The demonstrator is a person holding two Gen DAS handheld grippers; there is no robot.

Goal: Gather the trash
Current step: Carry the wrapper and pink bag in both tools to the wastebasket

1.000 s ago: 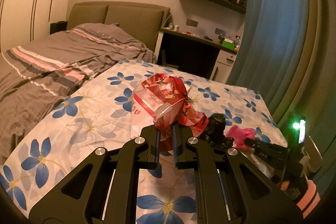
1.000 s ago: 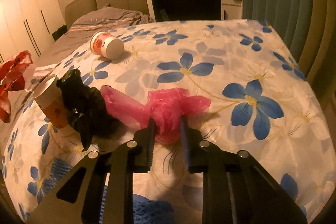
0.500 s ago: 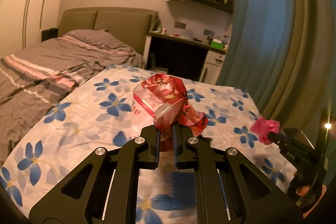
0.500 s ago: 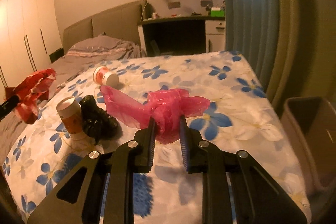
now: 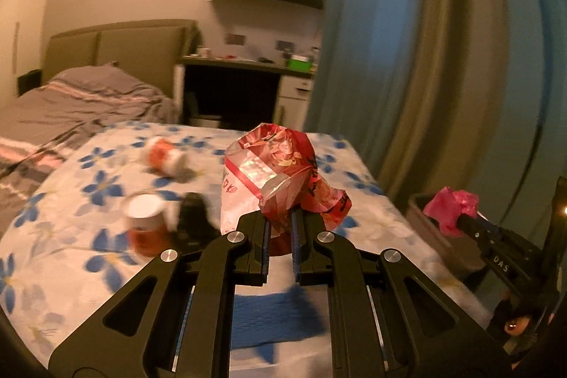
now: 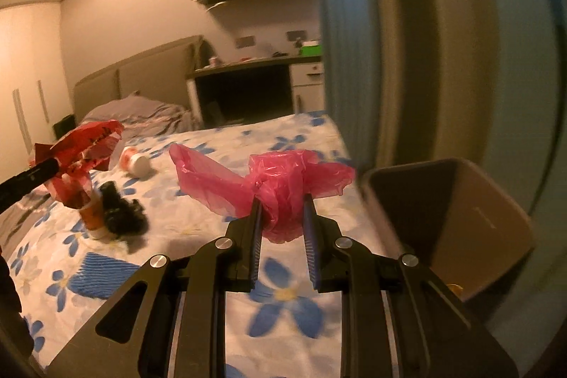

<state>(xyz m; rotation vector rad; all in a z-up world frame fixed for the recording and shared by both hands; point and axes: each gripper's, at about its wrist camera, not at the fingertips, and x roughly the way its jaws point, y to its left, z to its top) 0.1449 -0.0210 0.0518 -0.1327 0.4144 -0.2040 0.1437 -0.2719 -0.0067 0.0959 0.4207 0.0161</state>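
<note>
My left gripper point(image 5: 280, 226) has its jaws nearly closed, pinching a crumpled red snack wrapper point(image 5: 280, 172) above the bed point(image 5: 71, 257). My right gripper point(image 6: 282, 213) clamps a bunched pink plastic bag point(image 6: 280, 183) in narrow jaws, near the brown trash bin point(image 6: 457, 211). Blur smears the cups point(image 5: 145, 225) and the black lump point(image 6: 122, 215); the bin's contents are mostly hidden.

Glossy crinkled red wrapper point(image 5: 283, 176), thin translucent pink plastic bag point(image 6: 283, 186), matt floral cloth bedsheet point(image 6: 290, 303).
</note>
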